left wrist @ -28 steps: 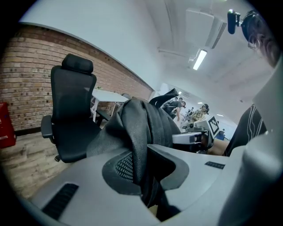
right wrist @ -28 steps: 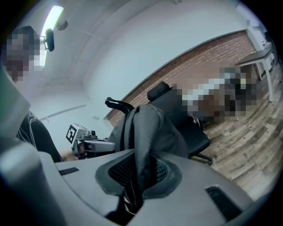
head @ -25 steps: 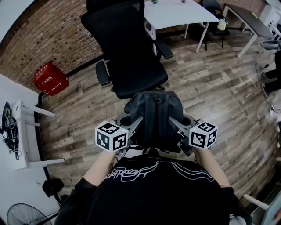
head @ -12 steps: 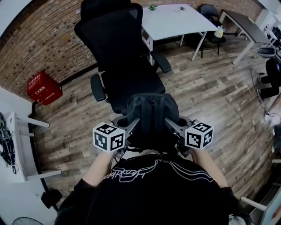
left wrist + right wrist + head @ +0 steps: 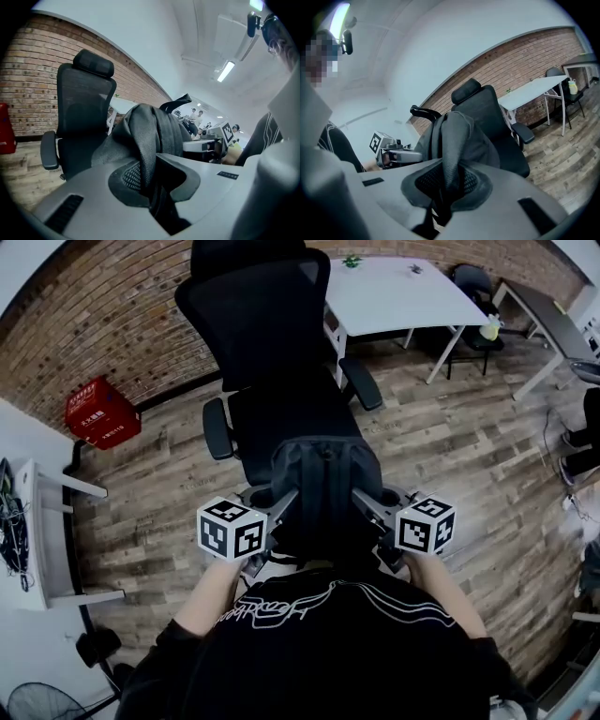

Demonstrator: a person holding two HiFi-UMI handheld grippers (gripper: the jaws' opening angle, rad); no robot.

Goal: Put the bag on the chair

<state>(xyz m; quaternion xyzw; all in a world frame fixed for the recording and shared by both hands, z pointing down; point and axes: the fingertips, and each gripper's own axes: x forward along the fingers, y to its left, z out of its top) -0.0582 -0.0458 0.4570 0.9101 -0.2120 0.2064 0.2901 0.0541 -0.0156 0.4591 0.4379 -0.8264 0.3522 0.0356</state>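
A dark grey backpack point(image 5: 323, 486) hangs in the air between my two grippers, just in front of the black office chair point(image 5: 281, 399). My left gripper point(image 5: 281, 505) is shut on the backpack's left shoulder strap point(image 5: 145, 154), which runs down between its jaws. My right gripper point(image 5: 367, 505) is shut on the right strap point(image 5: 452, 164) the same way. In the left gripper view the backpack point(image 5: 150, 126) fills the middle, with the chair point(image 5: 84, 117) behind it at the left. The chair's seat point(image 5: 291, 423) shows just past the bag's top, with nothing on the part I see.
Brick wall behind the chair. A white table point(image 5: 403, 292) stands at the back right, a red box point(image 5: 101, 411) on the wooden floor at the left, a white shelf point(image 5: 37, 531) at the far left. Another chair point(image 5: 473, 282) stands by the table.
The bag and both grippers have come closer to the chair; the bag's top now overlaps the seat's front edge. Both grips are unchanged.
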